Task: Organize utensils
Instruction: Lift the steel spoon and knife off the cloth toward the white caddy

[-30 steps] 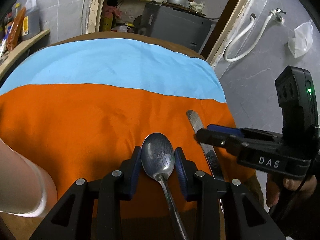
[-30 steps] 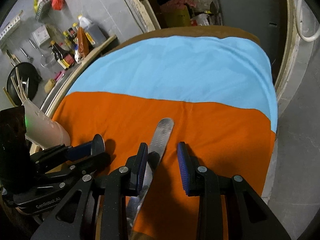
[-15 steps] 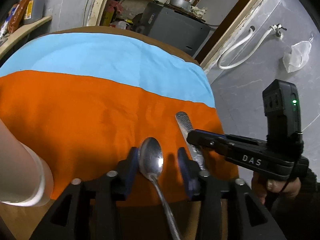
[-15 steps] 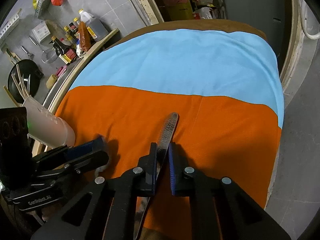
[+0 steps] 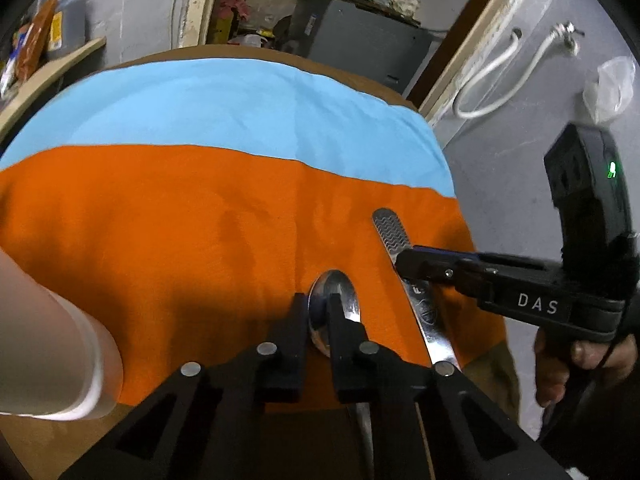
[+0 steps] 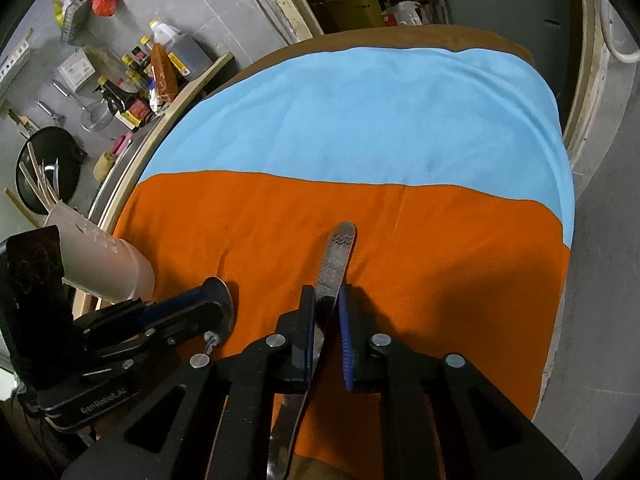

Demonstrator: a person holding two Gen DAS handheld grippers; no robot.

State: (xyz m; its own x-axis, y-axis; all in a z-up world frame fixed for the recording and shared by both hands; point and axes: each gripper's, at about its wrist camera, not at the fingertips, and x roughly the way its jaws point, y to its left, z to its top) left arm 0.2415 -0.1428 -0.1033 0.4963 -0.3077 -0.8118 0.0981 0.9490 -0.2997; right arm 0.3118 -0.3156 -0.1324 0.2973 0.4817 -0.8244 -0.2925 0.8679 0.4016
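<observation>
A steel spoon point(image 5: 351, 307) lies at the near edge of the orange cloth point(image 5: 160, 240). My left gripper point(image 5: 318, 300) has its jaws closing, with the spoon's bowl pinched between the pads. To its right lies a flat steel utensil point(image 6: 340, 244) with a wave-patterned handle. My right gripper point(image 6: 326, 294) has that handle between its pads, which touch it while the jaws open a little. The right gripper point(image 5: 404, 260) also shows in the left wrist view, and the left gripper point(image 6: 216, 292) in the right wrist view.
A beige holder cup point(image 6: 104, 256) with several utensils in it stands at the table's left edge, beside my left gripper. A light blue cloth point(image 6: 360, 120) covers the far half of the table. Bottles point(image 6: 160, 68) stand on a shelf at the left.
The left jaws widened, then shut onto the spoon's bowl. The right jaws, open around the flat utensil a second ago, have come together on its handle.
</observation>
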